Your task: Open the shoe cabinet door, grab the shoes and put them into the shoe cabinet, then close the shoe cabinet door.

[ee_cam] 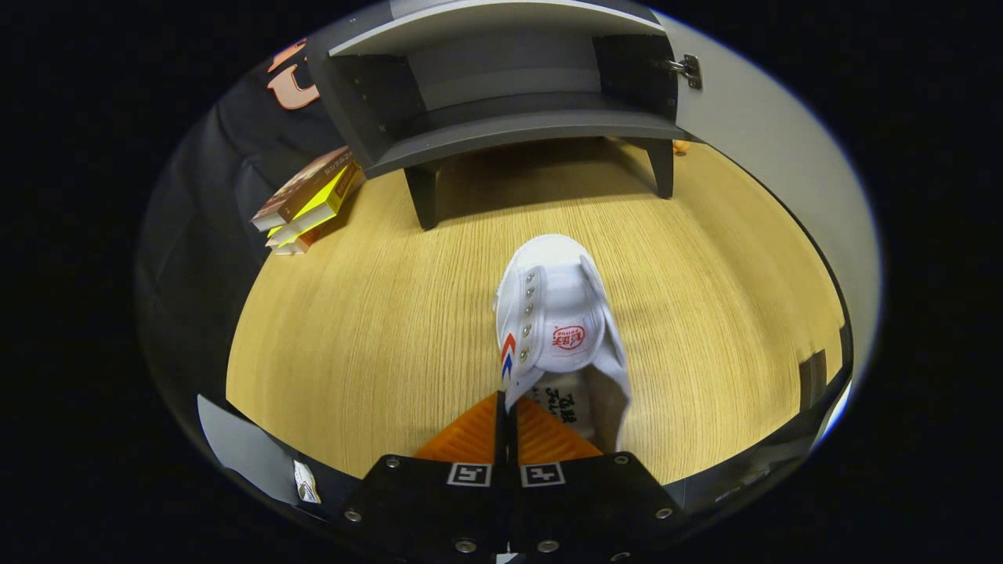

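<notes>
Gripper view shows the hand-held gripper [505,403] with its fingers pressed together on the side wall of a white shoe [558,313], held up over the wooden table [376,329] with its toe pointing ahead. Beyond it stands the grey shoe cabinet [509,86], its door [776,157] swung open to the right. Some boxes [309,200] lie far ahead to the left.

Standing open ahead: shoe cabinet [501,117], door [772,141] swung right. Lying clear before it, wooden floor [376,313]. Crowding its left, seemingly, stacked books [309,202].
</notes>
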{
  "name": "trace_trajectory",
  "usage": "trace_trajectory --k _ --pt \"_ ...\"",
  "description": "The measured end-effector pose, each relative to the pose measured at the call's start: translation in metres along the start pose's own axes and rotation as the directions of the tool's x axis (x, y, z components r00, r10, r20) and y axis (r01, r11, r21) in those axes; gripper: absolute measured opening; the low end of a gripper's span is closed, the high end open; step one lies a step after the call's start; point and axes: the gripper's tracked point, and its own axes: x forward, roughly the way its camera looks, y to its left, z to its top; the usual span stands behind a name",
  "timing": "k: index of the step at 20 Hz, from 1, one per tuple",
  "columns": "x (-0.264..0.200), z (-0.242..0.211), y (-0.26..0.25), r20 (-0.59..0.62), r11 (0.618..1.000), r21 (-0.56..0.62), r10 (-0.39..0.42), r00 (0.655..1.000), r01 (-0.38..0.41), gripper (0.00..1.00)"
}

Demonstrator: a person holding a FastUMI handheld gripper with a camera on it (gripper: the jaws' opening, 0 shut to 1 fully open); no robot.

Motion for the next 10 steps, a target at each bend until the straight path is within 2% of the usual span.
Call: trace_trajectory --k 10 --pt "-0.037 0.051 0.004 0.130 0.999 -0.043 -0.007 0.991 0.012 0.00"
